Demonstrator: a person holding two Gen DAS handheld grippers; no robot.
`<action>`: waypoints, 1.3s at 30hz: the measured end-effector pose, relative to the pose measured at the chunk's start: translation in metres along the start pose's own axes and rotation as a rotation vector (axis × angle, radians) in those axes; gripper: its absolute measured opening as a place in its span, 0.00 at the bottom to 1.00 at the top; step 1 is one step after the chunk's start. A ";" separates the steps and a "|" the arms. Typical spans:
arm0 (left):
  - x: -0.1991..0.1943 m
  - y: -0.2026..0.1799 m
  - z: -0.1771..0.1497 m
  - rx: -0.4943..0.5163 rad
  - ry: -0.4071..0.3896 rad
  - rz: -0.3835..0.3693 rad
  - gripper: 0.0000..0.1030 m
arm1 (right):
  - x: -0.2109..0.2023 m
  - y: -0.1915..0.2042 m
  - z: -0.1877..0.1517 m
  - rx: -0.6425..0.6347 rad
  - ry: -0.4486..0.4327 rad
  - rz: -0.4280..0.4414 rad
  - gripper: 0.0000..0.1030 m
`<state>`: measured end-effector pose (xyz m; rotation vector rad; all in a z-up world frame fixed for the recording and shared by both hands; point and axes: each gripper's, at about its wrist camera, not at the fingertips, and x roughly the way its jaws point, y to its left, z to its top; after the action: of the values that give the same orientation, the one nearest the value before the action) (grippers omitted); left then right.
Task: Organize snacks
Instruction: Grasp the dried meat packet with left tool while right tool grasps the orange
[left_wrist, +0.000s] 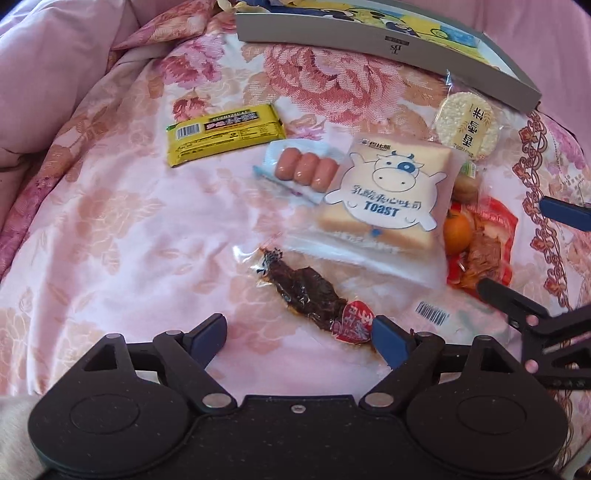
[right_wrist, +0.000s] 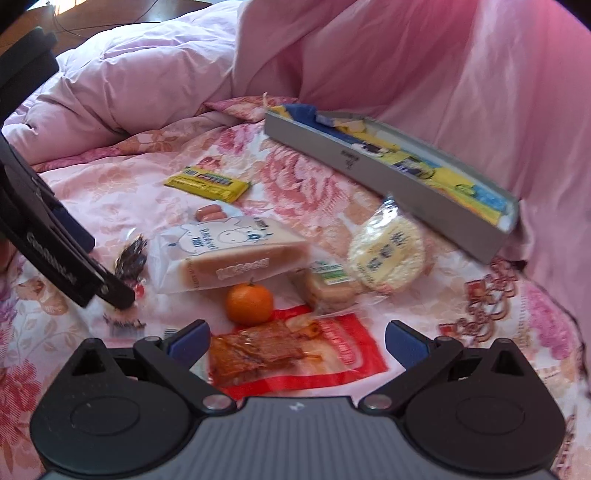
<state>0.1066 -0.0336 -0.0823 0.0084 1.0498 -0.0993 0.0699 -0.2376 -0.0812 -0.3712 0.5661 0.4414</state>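
Snacks lie on a pink floral bedspread. My left gripper (left_wrist: 299, 338) is open, its fingers either side of a dark dried-meat packet (left_wrist: 306, 291). Beyond it lie a toast packet (left_wrist: 388, 199), a sausage packet (left_wrist: 304, 170) and a yellow bar (left_wrist: 225, 133). My right gripper (right_wrist: 295, 345) is open over a red packet of spicy strips (right_wrist: 295, 354), with a mandarin (right_wrist: 250, 302) just beyond. A round rice cracker (right_wrist: 388, 258) and a small cake packet (right_wrist: 328, 284) lie further back. A grey box (right_wrist: 388, 173) with a yellow lining stands at the back.
A pink quilt (right_wrist: 147, 74) is bunched up behind and to the left. A pink curtain or sheet (right_wrist: 461, 74) hangs to the right of the box. The left gripper's body (right_wrist: 55, 251) shows at the left edge of the right wrist view.
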 end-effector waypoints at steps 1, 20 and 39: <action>-0.002 0.002 -0.001 0.006 -0.001 -0.003 0.85 | 0.004 0.001 0.000 0.001 0.003 0.014 1.00; 0.009 -0.002 0.010 -0.089 0.004 0.008 0.81 | 0.043 0.002 0.010 -0.005 -0.030 0.109 0.62; -0.010 0.018 0.005 -0.115 -0.002 0.009 0.76 | 0.034 0.010 0.016 -0.005 0.029 0.153 0.38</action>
<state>0.1081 -0.0151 -0.0718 -0.0907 1.0521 -0.0308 0.0971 -0.2121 -0.0907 -0.3402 0.6240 0.5856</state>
